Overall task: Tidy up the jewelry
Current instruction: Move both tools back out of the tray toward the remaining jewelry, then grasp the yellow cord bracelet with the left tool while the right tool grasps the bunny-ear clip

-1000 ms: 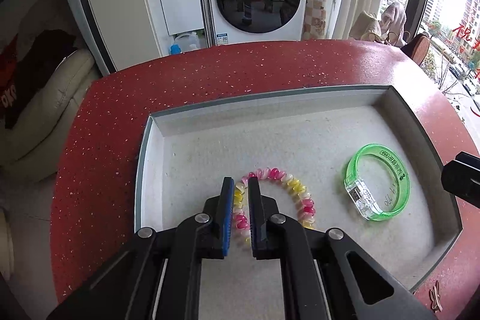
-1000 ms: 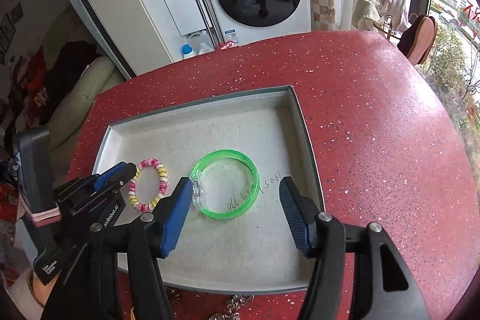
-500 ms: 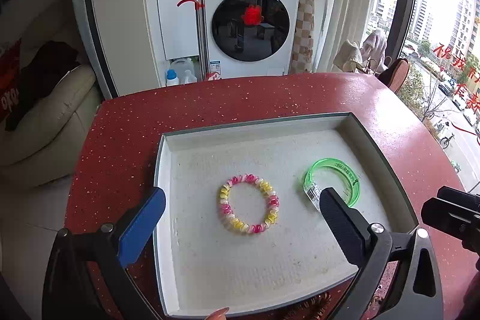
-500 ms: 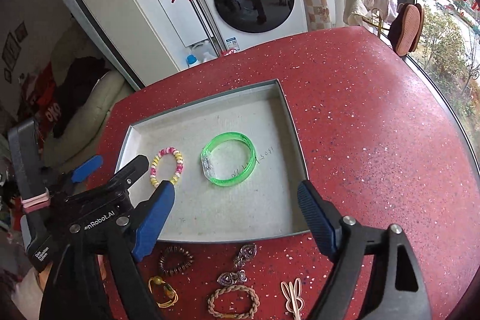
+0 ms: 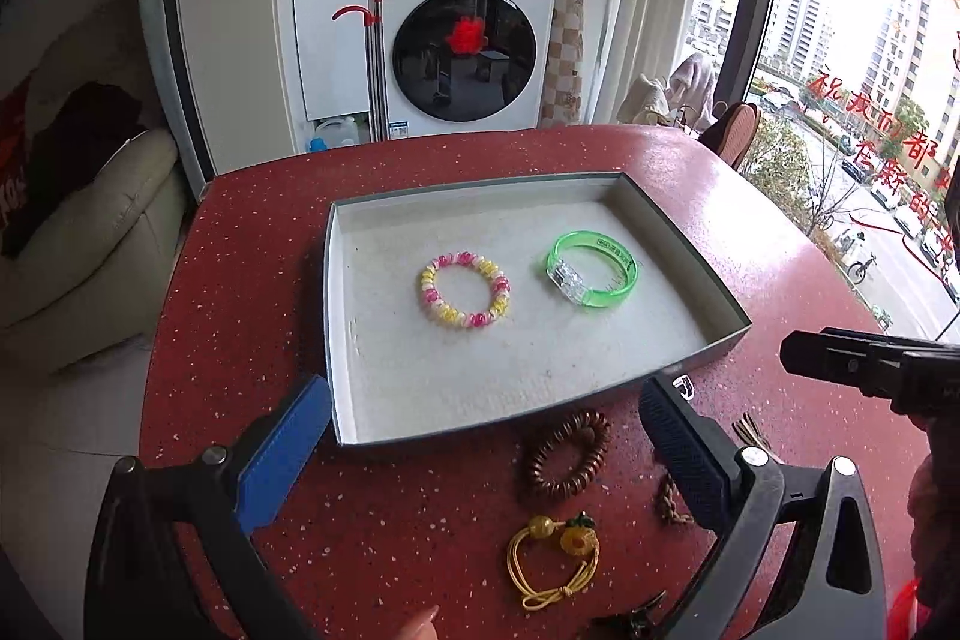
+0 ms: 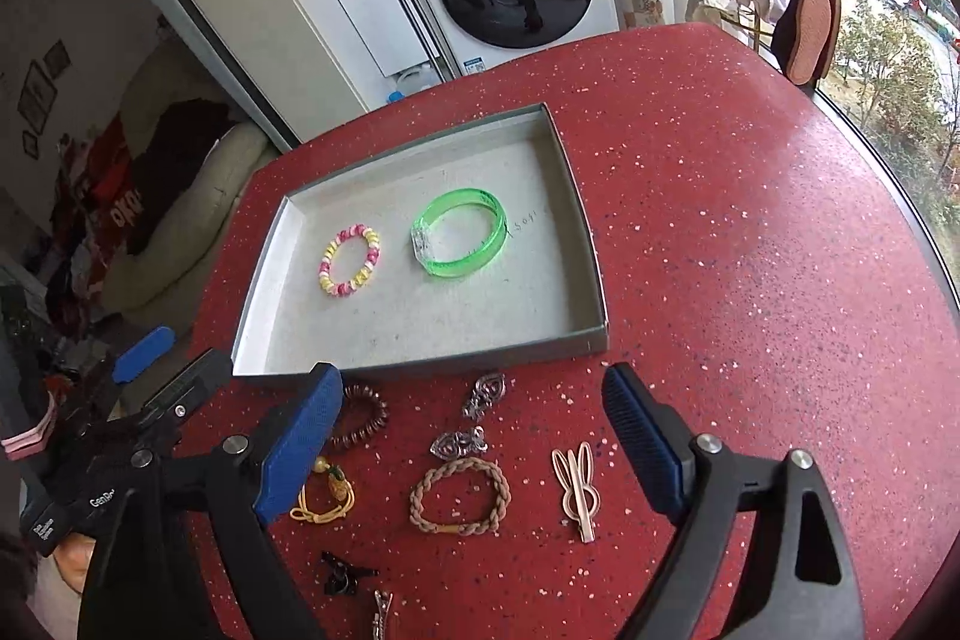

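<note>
Red speckled stone makes the worktop (image 5: 252,280), and a shallow grey tray (image 5: 329,316) sits on it. From the left wrist view, the left gripper (image 5: 480,436) hangs above the near edge of the tray with its jaws wide apart and nothing between them. Inside the tray lie a pink and yellow bead bracelet (image 5: 465,290) and a green plastic bangle (image 5: 591,269), side by side but not touching. Outside, just beside the near wall, wait a brown wooden bead bracelet (image 5: 569,455) and a yellow cord bracelet (image 5: 555,556).

From the right wrist view, the right gripper (image 6: 474,442) is also above the near edge of the worktop, jaws wide apart, empty. Below it are a braided tan hair tie (image 6: 459,495), a pink rabbit hair clip (image 6: 577,484), two silver pieces (image 6: 471,421), a black clip (image 6: 343,573) and one more clip (image 6: 381,615) at the very near edge.

I judge the task to be at an early stage: two pieces are placed, and about eight are left on the worktop.
</note>
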Demonstrator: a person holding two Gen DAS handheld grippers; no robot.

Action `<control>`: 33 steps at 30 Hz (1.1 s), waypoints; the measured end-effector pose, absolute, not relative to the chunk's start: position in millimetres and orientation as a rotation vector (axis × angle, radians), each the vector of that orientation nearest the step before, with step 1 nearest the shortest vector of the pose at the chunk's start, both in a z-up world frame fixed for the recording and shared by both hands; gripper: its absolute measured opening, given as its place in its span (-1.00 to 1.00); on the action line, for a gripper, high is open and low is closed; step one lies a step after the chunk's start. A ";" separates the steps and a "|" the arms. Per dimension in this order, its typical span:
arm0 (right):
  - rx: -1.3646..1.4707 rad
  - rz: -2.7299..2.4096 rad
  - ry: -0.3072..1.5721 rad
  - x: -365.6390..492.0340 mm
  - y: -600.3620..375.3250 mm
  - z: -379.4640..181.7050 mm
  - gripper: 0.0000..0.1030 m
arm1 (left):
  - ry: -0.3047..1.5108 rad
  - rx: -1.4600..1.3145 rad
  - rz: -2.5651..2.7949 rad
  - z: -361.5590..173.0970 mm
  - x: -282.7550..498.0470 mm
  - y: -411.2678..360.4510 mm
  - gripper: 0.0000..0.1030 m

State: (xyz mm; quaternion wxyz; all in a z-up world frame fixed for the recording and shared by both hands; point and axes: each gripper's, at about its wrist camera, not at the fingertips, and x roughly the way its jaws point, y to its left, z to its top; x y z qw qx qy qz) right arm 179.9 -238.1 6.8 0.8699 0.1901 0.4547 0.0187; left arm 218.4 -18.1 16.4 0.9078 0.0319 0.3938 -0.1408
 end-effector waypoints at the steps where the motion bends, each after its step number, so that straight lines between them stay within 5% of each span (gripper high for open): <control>1: 0.399 0.035 0.964 176.2 -238.9 4.1 0.76 | 0.813 0.082 -0.286 13.3 211.7 -18.1 1.00; 25: 0.253 -0.075 1.099 119.2 -245.2 -61.2 0.74 | 0.962 0.135 -0.279 -49.6 174.1 -20.5 1.00; 33: 0.178 -0.101 1.113 128.4 -235.1 -68.6 0.36 | 0.995 0.179 -0.283 -60.0 184.6 -36.4 0.84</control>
